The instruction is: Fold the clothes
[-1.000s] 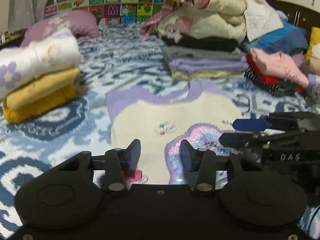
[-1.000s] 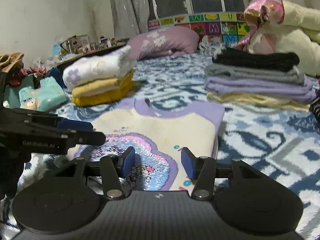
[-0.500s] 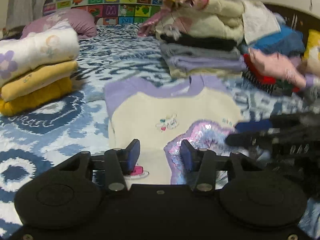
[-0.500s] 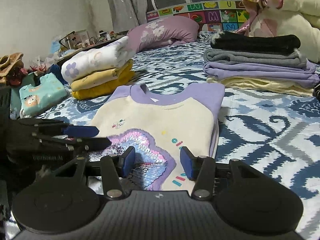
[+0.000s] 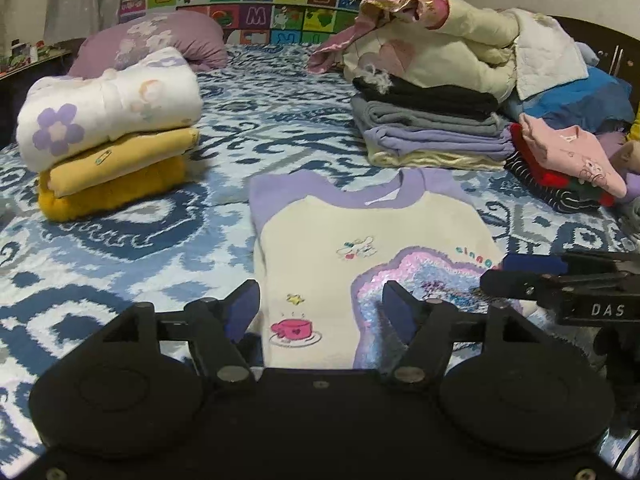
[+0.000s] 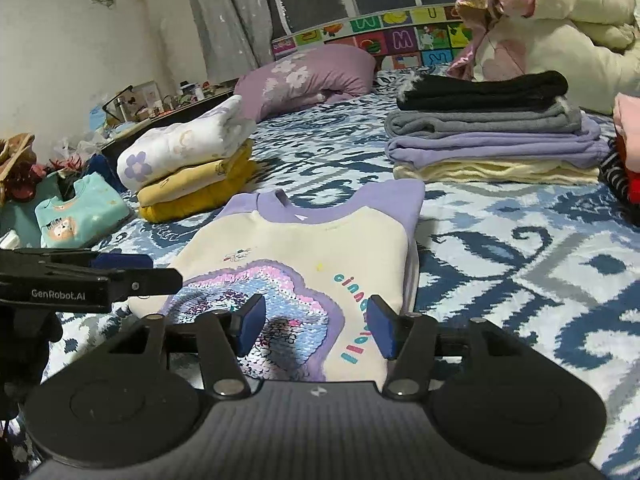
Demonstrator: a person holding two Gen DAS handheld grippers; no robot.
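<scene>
The cream sweatshirt (image 5: 360, 232) with lilac shoulders lies flat on the blue-and-white patterned bedspread (image 5: 120, 248), front side up, at the near edge of the bed, its collar pointing toward the headboard end. Its sleeves appear folded under, giving a narrow rectangular outline. A sequin patch (image 6: 264, 300) covers the lower chest, and a small cup print (image 5: 294, 330) sits near the hem.

The left gripper (image 5: 320, 310) hovers over the hem area with its jaws spread apart and nothing between them; the cup print shows in the gap. The right gripper (image 6: 316, 326) hovers over the sequin patch, jaws likewise spread apart and holding nothing. Each gripper appears from the side in the other camera's view, near the sweatshirt's side edges.

Toward the left edge of the bed stands a folded stack (image 5: 108, 132): one white floral item over two yellow ones. Toward the right edge stands a second folded stack (image 5: 432, 128) of black, grey, lilac and cream items. A purple pillow (image 6: 308, 76) lies at the head end, and a heap of unfolded clothes (image 5: 440, 40) rises behind the second stack.
</scene>
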